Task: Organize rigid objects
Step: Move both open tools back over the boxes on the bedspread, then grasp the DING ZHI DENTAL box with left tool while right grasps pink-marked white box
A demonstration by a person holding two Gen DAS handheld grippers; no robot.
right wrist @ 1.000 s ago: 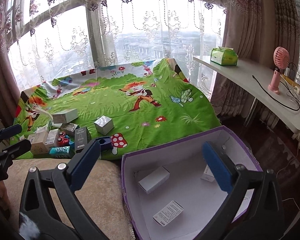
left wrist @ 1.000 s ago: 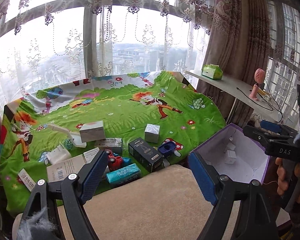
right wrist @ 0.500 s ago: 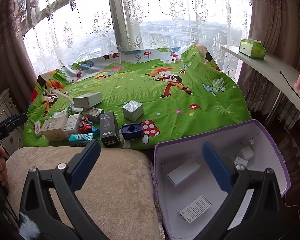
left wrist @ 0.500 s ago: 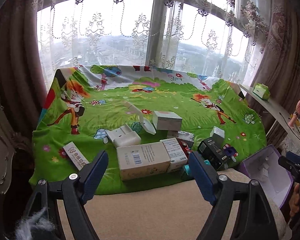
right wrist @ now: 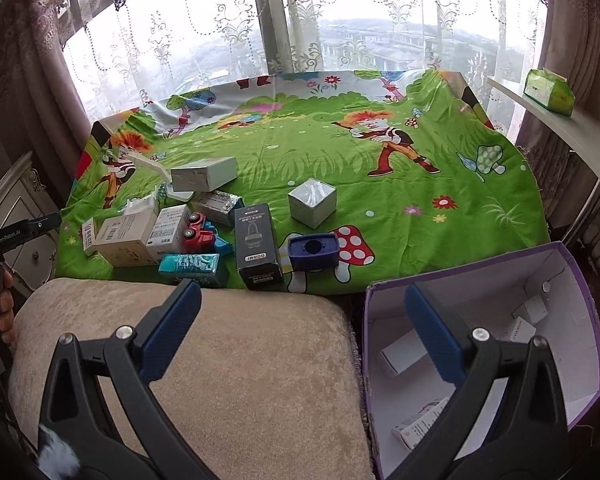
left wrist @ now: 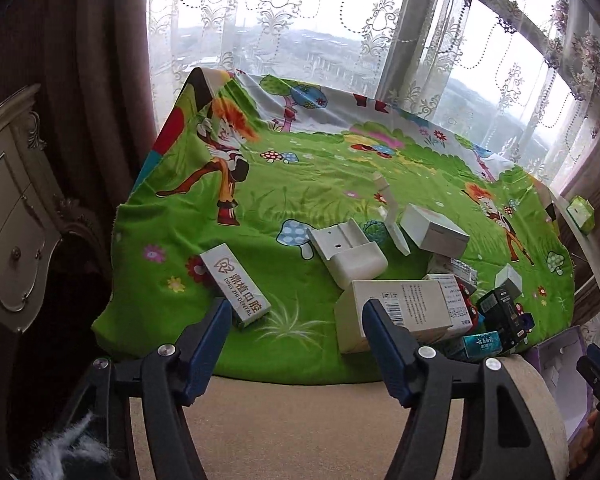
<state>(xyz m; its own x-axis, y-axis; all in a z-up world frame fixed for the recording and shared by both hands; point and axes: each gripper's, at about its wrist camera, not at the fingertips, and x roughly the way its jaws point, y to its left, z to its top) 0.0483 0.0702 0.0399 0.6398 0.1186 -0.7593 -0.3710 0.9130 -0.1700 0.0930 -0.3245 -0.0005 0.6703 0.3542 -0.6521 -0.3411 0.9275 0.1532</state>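
My left gripper (left wrist: 296, 316) is spread wide and holds nothing; it hangs above the beige plush cushion (left wrist: 292, 424) at the near edge of the green cartoon-print cloth (left wrist: 320, 184). Just beyond my left finger's blue pad lies the long white dental-brand carton (left wrist: 236, 282), flat and angled. Behind my right finger's pad stands the large white barcode-labelled box (left wrist: 396, 314), partly hidden by that finger. Beyond it, between the two fingers, sits a white moulded plastic holder (left wrist: 348, 256), and further right a white lidded box (left wrist: 434, 230). To the right of my right finger lie a teal carton (left wrist: 480, 343) and a black upright box (left wrist: 504, 312).

My right gripper (right wrist: 304, 308) is likewise open and empty, above the same cushion. Ahead of the left finger sit the teal carton (right wrist: 190, 264) and a red toy truck (right wrist: 198, 232); the two appear to touch, though I cannot confirm it. Between the fingers, further forward, stand the black upright box (right wrist: 256, 242), a dark blue plastic tray (right wrist: 313, 250) and a silver foil-wrapped cube (right wrist: 312, 202), the cube apart from the others. My right finger overlaps the open purple cardboard bin (right wrist: 580, 276), which already holds several small white cartons (right wrist: 404, 354) on its white floor.
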